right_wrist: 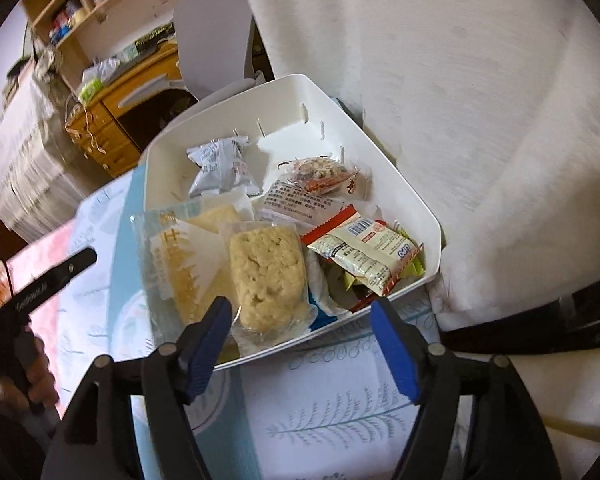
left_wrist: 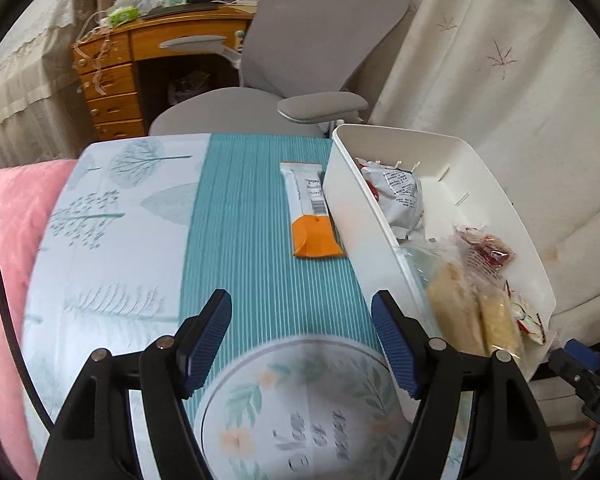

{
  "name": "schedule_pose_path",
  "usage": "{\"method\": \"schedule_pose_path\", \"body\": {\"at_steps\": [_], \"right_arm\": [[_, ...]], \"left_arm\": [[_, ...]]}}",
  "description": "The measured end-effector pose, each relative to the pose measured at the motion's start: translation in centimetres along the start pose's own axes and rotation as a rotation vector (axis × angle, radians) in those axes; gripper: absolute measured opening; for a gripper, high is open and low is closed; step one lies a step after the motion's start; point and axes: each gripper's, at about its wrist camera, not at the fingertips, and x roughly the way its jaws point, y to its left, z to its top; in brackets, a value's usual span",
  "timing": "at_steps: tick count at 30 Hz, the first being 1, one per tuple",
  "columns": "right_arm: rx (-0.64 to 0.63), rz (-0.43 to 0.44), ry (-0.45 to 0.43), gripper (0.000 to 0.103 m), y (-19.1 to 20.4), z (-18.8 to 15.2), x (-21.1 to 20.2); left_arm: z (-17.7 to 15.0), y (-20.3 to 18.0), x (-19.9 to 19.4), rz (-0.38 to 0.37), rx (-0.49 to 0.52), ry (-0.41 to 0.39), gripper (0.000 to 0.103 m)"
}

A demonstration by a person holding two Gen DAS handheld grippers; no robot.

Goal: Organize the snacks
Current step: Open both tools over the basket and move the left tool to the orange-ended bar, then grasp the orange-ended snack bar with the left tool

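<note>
**Nearly done — one bar left outside the bin**

Now both tools are empty. The left gripper [left_wrist: 302, 340] has its blue fingers [left_wrist: 208, 340] spread wide apart with nothing between them, poised above the striped teal tablecloth [left_wrist: 240, 220]. The right gripper [right_wrist: 302, 344] is likewise spread, holding nothing, just short of the near rim of the white bin [right_wrist: 416, 200].

Out from the left tool, the last loose snack is a long bar [left_wrist: 310, 212] in a white wrapper with an orange end, lying flat on the cloth, right beside the bin's left wall [left_wrist: 360, 216]; whether it touches the wall I cannot tell. Judging by this, the step in hand is collecting that bar. The next move would call for the left tool to reach forward, close across the bar's narrow width and lift it over the wall.

Inside the bin sit several packets — a pale rice cake [right_wrist: 266, 276] in clear film, a yellow cracker pack [right_wrist: 180, 264], a grey pouch [right_wrist: 222, 168], and a red-edged sachet [right_wrist: 364, 252] — loosely heaped, leaving room along the far side.
</note>
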Motion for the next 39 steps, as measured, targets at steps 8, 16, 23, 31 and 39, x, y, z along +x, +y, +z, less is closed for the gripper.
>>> {"method": "schedule_pose_path", "body": {"at_steps": [8, 16, 23, 31, 39], "right_arm": [[-0.016, -0.052, 0.009, 0.077, 1.5, -0.2, 0.6], [-0.013, -0.046, 0.041, 0.077, 2.2, -0.2, 2.1], [0.01, -0.047, 0.066, 0.077, 1.7, 0.3, 3.3], [0.013, -0.055, 0.079, 0.077, 1.3, 0.8, 3.8], [0.012, -0.056, 0.082, 0.077, 1.1, 1.0, 3.7]], "left_arm": [[1.2, 1.0, 6.1, -0.062, 0.012, 0.013, 0.071], [2.4, 0.7, 10.5, -0.065, 0.0, 0.046, 0.071], [3.0, 1.7, 12.5, -0.065, -0.039, 0.061, 0.071], [3.7, 1.5, 13.7, -0.081, 0.011, 0.028, 0.068], [4.8, 1.7, 14.5, -0.102, 0.091, 0.018, 0.068]]}}
